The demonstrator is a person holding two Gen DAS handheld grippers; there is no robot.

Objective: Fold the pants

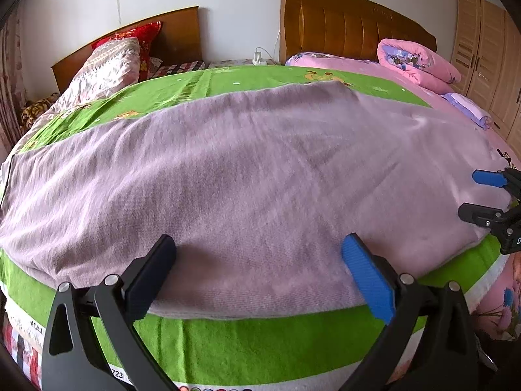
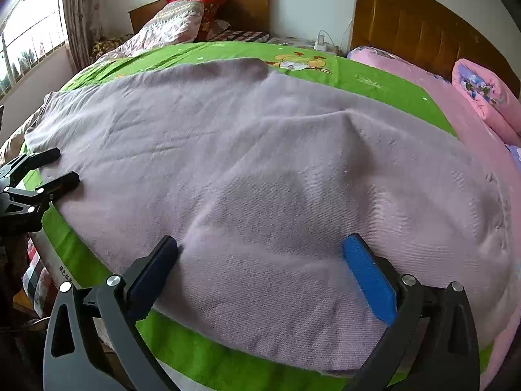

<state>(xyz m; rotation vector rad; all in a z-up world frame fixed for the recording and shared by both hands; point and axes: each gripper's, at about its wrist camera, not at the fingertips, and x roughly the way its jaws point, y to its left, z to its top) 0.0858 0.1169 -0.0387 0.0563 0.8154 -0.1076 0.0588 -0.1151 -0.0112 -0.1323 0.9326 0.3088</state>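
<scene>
The pants (image 1: 254, 176) are spread flat across a green sheet (image 1: 260, 345) on the bed, their near edge running along the bed's front side. A fold appears not yet begun; the step in hand is judged to be the approach to that near edge. The left hand-held gripper (image 1: 259, 257) and the right hand-held gripper (image 2: 260, 257) are held wide open over this edge, nothing being gripped. Next, the jaws would need to be lowered and closed on the hem.

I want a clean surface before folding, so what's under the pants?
The pants lie on a green sheet, visible along the near edge and beyond the far edge. At the right, the pink bedding borders them. Whatever sits directly beneath the fabric is covered.
</scene>
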